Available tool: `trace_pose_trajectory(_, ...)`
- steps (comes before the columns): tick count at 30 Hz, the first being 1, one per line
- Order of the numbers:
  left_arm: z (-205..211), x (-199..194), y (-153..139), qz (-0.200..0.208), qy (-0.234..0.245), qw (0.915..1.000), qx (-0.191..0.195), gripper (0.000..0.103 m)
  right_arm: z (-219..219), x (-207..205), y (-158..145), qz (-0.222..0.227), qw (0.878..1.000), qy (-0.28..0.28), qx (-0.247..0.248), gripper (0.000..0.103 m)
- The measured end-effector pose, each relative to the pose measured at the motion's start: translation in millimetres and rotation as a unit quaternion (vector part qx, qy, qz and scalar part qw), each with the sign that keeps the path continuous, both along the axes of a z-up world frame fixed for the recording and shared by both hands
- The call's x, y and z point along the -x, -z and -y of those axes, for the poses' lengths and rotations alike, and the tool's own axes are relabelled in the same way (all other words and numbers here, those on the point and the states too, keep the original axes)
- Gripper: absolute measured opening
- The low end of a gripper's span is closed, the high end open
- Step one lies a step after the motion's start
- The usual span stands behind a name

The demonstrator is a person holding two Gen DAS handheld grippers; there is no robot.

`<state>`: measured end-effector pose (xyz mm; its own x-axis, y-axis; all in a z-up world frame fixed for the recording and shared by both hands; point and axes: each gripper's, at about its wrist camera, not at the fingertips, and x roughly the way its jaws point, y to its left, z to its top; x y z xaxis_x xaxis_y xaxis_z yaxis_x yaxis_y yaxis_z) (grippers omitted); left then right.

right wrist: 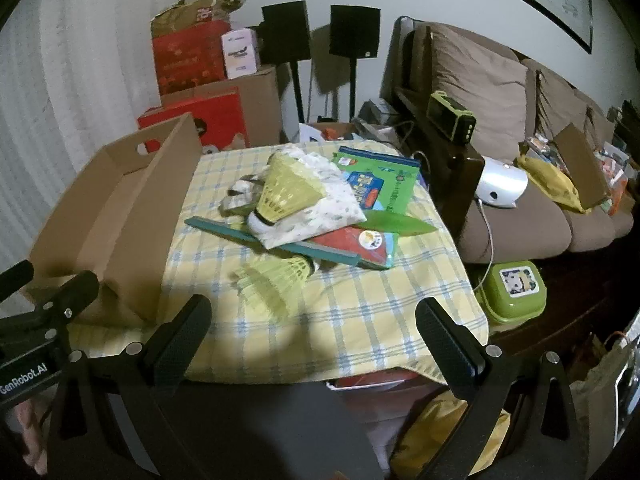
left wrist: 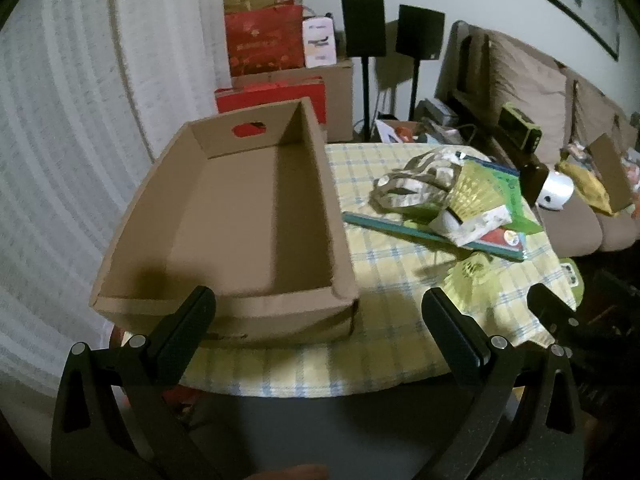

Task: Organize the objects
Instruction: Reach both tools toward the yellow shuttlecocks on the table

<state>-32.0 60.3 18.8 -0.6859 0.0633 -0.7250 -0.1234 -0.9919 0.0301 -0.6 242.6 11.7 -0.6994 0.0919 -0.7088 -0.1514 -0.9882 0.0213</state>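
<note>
An empty brown cardboard box stands on the left half of a table with a yellow checked cloth. To its right lies a heap: a yellow-green shuttlecock on a patterned cloth pouch, a teal strip, colourful booklets and crumpled gloves. A second shuttlecock lies alone nearer the front. My left gripper hovers open before the box's near wall. My right gripper hovers open over the table's front edge, holding nothing.
A brown sofa with cushions and clutter runs along the right. A green lidded container sits below the table's right corner. Red boxes and two black speakers stand behind the table. White curtains hang at the left.
</note>
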Motion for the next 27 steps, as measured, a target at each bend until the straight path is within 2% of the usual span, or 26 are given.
trace_pose_trajectory(10, -19, 15, -1, -0.002, 0.014, 0.9999, 0.000, 0.103, -13, 6, -2, -0.003, 1.000, 0.006, -0.002, 0.103)
trace_pose_trajectory(16, -29, 31, -6, -0.007, 0.049, 0.9985, -0.023, 0.103, -32, 12, -3, -0.024, 0.999, 0.006, 0.021, 0.103)
trace_pose_trajectory(20, -33, 42, -9, -0.012, 0.055, 0.9978, -0.035, 0.103, -46, 18, 0, -0.020, 0.999, 0.011, 0.025, 0.103)
trace_pose_trajectory(27, -49, 71, -3, 0.023, 0.086, 0.9935, -0.071, 0.102, -67, 29, 14, -0.001, 0.996, 0.007, 0.088, 0.102)
